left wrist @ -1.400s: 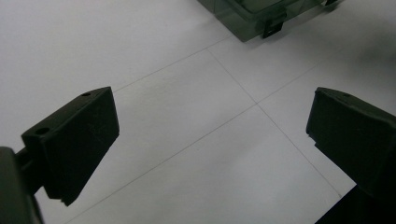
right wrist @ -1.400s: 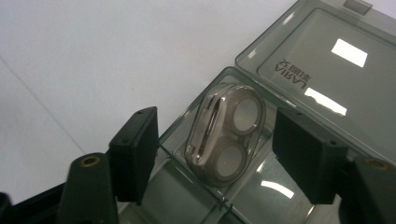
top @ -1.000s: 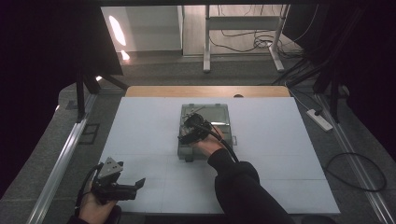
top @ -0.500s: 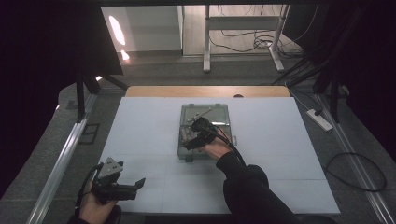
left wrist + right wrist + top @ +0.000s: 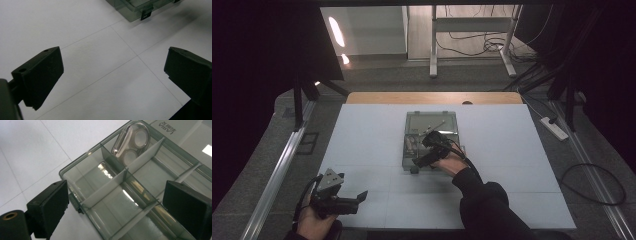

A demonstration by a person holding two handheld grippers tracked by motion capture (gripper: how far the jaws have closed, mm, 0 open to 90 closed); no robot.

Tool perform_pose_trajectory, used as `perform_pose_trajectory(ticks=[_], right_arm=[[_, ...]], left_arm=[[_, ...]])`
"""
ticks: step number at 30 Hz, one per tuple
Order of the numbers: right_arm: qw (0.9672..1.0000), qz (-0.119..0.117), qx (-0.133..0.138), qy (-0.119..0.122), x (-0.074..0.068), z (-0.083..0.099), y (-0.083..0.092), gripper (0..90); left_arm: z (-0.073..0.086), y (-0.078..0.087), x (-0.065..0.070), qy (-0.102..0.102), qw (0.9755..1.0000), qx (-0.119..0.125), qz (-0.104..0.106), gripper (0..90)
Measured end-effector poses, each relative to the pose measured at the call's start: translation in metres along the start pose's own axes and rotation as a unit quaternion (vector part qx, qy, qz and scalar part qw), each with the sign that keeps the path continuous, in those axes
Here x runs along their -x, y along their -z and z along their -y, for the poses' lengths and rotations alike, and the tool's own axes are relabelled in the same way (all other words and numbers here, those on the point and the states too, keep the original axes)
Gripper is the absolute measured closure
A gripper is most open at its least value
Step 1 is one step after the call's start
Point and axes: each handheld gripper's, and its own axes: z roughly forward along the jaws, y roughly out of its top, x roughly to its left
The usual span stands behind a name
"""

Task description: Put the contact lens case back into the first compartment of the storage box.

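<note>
Clear smoky-grey plastic compartment box (image 5: pixel 431 139) sits mid worktop (image 5: pixel 362 130), slightly far of centre, lid apparently open or off, since the right gripper view looks straight down into the cells. White dividers (image 5: pixel 105 188) split it into cells. One far cell holds a small clear rounded case w/ two white discs (image 5: pixel 132 141); can't tell what it is. Near cells look empty in the right gripper view. Small dark latch (image 5: pixel 146 13) hangs off the box's near edge.

Right gripper (image 5: pixel 428 156) is over the box's near-left corner, fingers (image 5: pixel 48 205) spread wide, nothing between them; they straddle the corner cells, not touching as far as I can tell. Left gripper (image 5: pixel 354 198) is near-left on the worktop, well apart from the box, fingers (image 5: pixel 40 75) released, empty, pointing toward the box.

Handling, judged: box is thin rigid plastic, prob light, near-empty, so it will slide on the smooth worktop if pushed from one side. Walls are glossy, so slippery; a hard pinch could flex or crack a wall. Best hold is prob a rim wall pinched inside-outside at a corner, or the near wall by the latch. Dividers look loose-slotted, poor hold. Rounded case is small, smooth, curved; pinch across its narrow width, could squirt out. Brace the box w/ the left gripper if pulling anything out.
</note>
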Motion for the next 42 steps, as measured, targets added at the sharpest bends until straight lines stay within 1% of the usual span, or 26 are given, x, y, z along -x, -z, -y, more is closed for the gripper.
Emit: perform_pose_trajectory(ticks=[3,7,10,14,23,24,27,36,42], right_arm=[[1.0,-0.005,0.004,0.001,0.0,0.003,0.004,4.8],[1.0,-0.003,0.0,0.007,0.0,0.006,0.008,1.8],[0.9999,-0.008,-0.003,0.008,0.0,0.009,0.01,0.0],[0.9999,-0.006,-0.004,0.009,0.0,0.013,0.014,0.0],[0.9999,-0.013,0.001,0.01,0.0,0.019,0.026,0.0],[0.9998,-0.012,0.001,0.013,0.0,0.02,0.028,0.0],[0.9998,-0.009,0.005,0.014,0.0,0.024,0.032,0.0],[0.9999,-0.007,0.006,0.011,0.002,0.037,0.044,0.0],[0.9999,-0.006,0.003,0.009,0.003,0.045,0.051,0.0]], left_arm=[[0.0,0.0,0.0,0.0,1.0,0.001,0.0,2.5],[0.0,0.0,0.0,-0.001,1.0,0.0,0.0,2.5],[0.0,0.0,0.0,-0.001,1.0,0.0,0.0,2.5],[0.0,0.0,0.0,-0.002,1.0,-0.001,0.0,2.5],[0.0,0.0,0.0,-0.002,1.0,-0.001,0.0,2.5],[0.0,0.0,0.0,-0.002,1.0,-0.001,0.0,2.5],[0.0,0.0,0.0,-0.002,1.0,-0.001,0.0,2.5],[0.0,0.0,0.0,-0.002,1.0,-0.002,0.0,2.5],[0.0,0.0,0.0,-0.002,1.0,-0.001,-0.001,2.5]])
